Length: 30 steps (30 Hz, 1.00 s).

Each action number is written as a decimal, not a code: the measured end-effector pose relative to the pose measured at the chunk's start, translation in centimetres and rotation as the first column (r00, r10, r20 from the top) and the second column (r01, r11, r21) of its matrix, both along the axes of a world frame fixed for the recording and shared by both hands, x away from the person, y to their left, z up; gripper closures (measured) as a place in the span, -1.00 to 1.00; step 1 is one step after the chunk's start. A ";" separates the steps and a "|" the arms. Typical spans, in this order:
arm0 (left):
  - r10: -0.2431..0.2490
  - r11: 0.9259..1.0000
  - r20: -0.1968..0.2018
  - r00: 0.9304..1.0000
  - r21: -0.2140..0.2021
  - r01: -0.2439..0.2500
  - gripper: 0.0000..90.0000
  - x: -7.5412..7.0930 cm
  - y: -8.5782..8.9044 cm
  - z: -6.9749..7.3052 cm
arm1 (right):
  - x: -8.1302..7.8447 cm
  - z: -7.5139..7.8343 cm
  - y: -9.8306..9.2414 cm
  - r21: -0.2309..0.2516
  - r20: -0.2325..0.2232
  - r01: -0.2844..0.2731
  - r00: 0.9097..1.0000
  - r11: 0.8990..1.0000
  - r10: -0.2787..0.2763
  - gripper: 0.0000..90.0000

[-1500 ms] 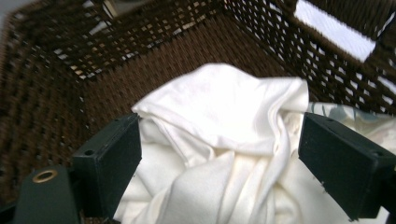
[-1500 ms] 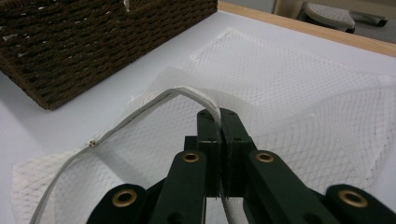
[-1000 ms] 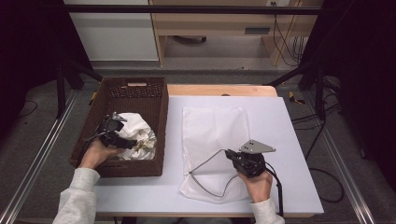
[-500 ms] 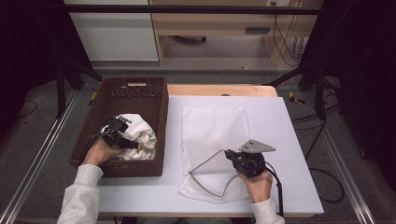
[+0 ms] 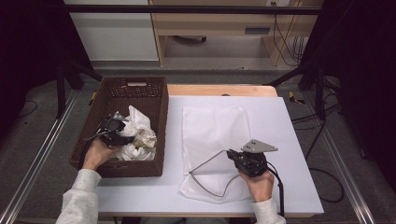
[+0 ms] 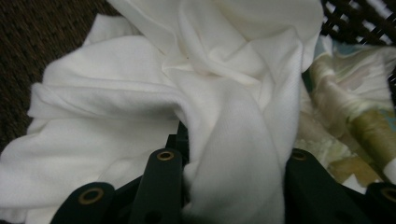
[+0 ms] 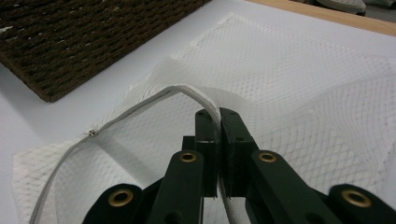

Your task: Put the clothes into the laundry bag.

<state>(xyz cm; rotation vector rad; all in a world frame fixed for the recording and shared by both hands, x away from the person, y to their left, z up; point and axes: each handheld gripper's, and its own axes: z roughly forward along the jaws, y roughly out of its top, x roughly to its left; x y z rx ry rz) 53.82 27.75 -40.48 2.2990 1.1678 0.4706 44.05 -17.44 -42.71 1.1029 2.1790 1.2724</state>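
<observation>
The right gripper (image 7: pixel 219 116) pinches the zipper edge of the mesh laundry bag (image 5: pixel 212 135) on the counter (image 5: pixel 289 140) — holding its mouth up. In the basket (image 5: pixel 159 107), the left gripper (image 5: pixel 122 130) has just been closing on a white cloth (image 6: pixel 187 93) — likely bound for the bag.

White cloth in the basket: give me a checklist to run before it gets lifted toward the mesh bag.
1. Cloth between the jaws of the left gripper: ok. A fold of the white cloth sits between them, and they have just been closing.
2. Firm pinch on the cloth: cannot tell; the pads are hidden by fabric.
3. Patterned cloth free of the grip: ok, it lies beside the jaws.
4. Right gripper holding the mesh bag: ok, shut on the zipper edge.
5. Bag mouth raised open: ok, the edge arches off the table.
6. Way over the wall of the basket: ok.
</observation>
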 end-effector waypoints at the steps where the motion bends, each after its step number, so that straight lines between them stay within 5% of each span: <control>1: 0.005 1.000 0.023 1.000 -0.009 -0.005 0.55 -0.2 0.1 0.2 | 0.0 0.0 0.0 0.002 0.001 0.002 1.000 1.000 -0.002 0.93; 2: 0.005 1.000 0.023 1.000 -0.009 -0.005 0.56 -0.2 0.1 0.2 | 0.0 0.0 0.0 0.002 0.001 0.002 1.000 1.000 -0.002 0.93; 7: 0.034 0.998 0.176 0.984 -0.054 -0.025 0.57 -1.3 0.6 1.2 | 0.0 0.1 -0.3 0.005 0.006 0.006 1.000 1.000 -0.006 0.93; 8: 0.034 0.998 0.176 0.984 -0.054 -0.025 0.57 -1.3 0.6 1.2 | 0.0 0.1 -0.3 0.007 0.004 0.007 1.000 1.000 -0.007 0.93; 10: 0.058 0.996 0.240 0.969 -0.075 -0.041 0.57 -1.8 0.8 1.5 | 0.0 0.1 -0.3 0.006 0.006 0.005 1.000 1.000 -0.005 0.93; 14: 0.099 0.990 0.282 0.954 -0.128 -0.065 0.58 -2.0 1.3 2.0 | 0.0 0.1 -0.4 0.009 0.003 0.008 1.000 1.000 -0.008 0.93; 20: 0.133 0.984 0.318 0.939 -0.152 -0.088 0.59 -2.0 1.7 2.7 | 0.0 0.2 -0.4 0.012 0.004 0.009 1.000 1.000 -0.009 0.93; 21: 0.150 0.979 0.334 0.930 -0.179 -0.094 0.60 -2.1 2.0 3.2 | -0.1 0.2 -0.4 0.011 0.007 0.008 1.000 1.000 -0.008 0.94; 24: 0.173 0.973 0.345 0.923 -0.205 -0.105 0.60 -2.1 2.1 3.8 | -0.1 0.2 -0.4 0.015 0.005 0.009 1.000 1.000 -0.009 0.94; 25: 0.188 0.969 0.375 0.908 -0.221 -0.109 0.60 -2.3 2.1 4.7 | -0.1 0.2 -0.4 0.015 0.014 0.008 1.000 1.000 -0.008 0.95; 26: 0.188 0.969 0.375 0.908 -0.221 -0.109 0.60 -2.3 2.1 4.7 | -0.1 0.2 -0.4 0.015 0.014 0.008 1.000 1.000 -0.008 0.95; 27: 0.198 0.965 0.407 0.892 -0.239 -0.106 0.60 -2.5 2.1 5.8 | -0.2 0.3 -0.4 0.020 0.017 0.005 1.000 1.000 -0.005 0.96; 30: 0.202 0.963 0.459 0.865 -0.256 -0.090 0.60 -3.0 1.8 7.8 | -0.2 0.3 -0.4 0.024 0.016 0.006 1.000 1.000 -0.006 0.96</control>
